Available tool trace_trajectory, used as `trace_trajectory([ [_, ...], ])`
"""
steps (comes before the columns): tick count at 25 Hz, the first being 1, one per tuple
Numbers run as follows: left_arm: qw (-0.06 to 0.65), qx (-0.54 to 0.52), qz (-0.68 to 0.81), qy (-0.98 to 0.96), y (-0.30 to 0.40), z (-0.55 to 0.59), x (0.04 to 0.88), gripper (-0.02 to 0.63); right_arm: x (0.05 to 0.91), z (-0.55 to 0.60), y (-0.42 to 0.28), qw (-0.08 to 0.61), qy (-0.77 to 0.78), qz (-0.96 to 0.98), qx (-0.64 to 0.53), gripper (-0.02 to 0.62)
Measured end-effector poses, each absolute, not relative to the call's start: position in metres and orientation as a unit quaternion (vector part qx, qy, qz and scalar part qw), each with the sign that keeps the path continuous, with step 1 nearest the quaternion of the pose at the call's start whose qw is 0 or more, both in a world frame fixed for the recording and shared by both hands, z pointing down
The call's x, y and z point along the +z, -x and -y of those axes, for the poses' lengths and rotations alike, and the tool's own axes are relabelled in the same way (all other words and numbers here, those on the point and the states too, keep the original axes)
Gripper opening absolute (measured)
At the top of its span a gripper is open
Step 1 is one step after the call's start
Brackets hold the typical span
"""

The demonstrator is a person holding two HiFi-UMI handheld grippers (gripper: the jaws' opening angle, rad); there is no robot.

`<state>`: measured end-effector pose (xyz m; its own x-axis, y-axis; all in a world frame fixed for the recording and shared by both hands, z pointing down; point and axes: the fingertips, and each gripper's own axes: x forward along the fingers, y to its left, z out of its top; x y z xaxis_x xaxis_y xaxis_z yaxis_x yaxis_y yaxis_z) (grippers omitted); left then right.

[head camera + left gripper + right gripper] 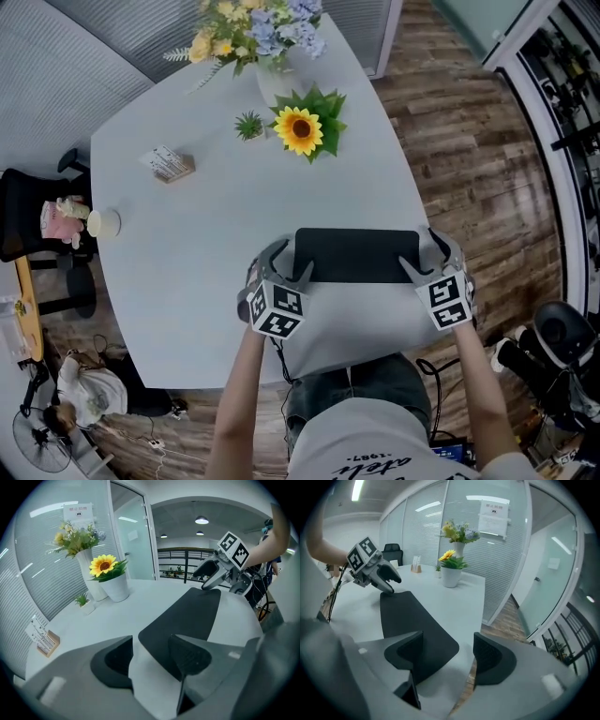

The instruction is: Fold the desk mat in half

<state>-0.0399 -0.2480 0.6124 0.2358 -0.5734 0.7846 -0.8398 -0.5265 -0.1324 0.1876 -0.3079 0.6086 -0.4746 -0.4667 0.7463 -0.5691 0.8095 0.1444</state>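
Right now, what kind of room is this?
Probably an office meeting room. There is a big grey table, glass walls with blinds behind them, and a black office chair beside the table.

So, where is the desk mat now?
In the head view the desk mat lies on the table, nearer the person, between the left gripper and the right gripper.

grey printed t-shirt, dark jeans, grey left claw and right claw with marker cubes.
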Motion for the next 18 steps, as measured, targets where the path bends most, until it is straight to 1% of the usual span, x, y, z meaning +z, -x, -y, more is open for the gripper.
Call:
trace_trajectory([
  [4,0.164,0.361,0.492,-0.775,0.043,0.248,0.587,0.250,0.581,0.311,-0.180,0.377,-0.340,0.860,0.048,0.337],
  [5,0.161,0.347,0.503,-0.775,0.045,0.249,0.580,0.250,0.573,0.312,-0.178,0.365,-0.350,0.861,0.047,0.320],
  [6,0.155,0.334,0.515,-0.774,0.047,0.251,0.571,0.247,0.564,0.314,-0.176,0.353,-0.360,0.862,0.045,0.282],
  [7,0.149,0.323,0.526,-0.773,0.050,0.253,0.563,0.238,0.555,0.315,-0.174,0.342,-0.371,0.862,0.043,0.259],
  [12,0.128,0.240,0.585,-0.764,0.066,0.260,0.510,0.215,0.504,0.316,-0.164,0.284,-0.420,0.862,0.026,0.210],
  [15,0.119,0.185,0.610,-0.761,0.073,0.261,0.476,0.213,0.474,0.315,-0.160,0.252,-0.440,0.862,0.012,0.193],
  [18,0.096,0.157,0.621,-0.762,0.075,0.258,0.447,0.213,0.447,0.312,-0.157,0.226,-0.460,0.859,-0.001,0.179],
])
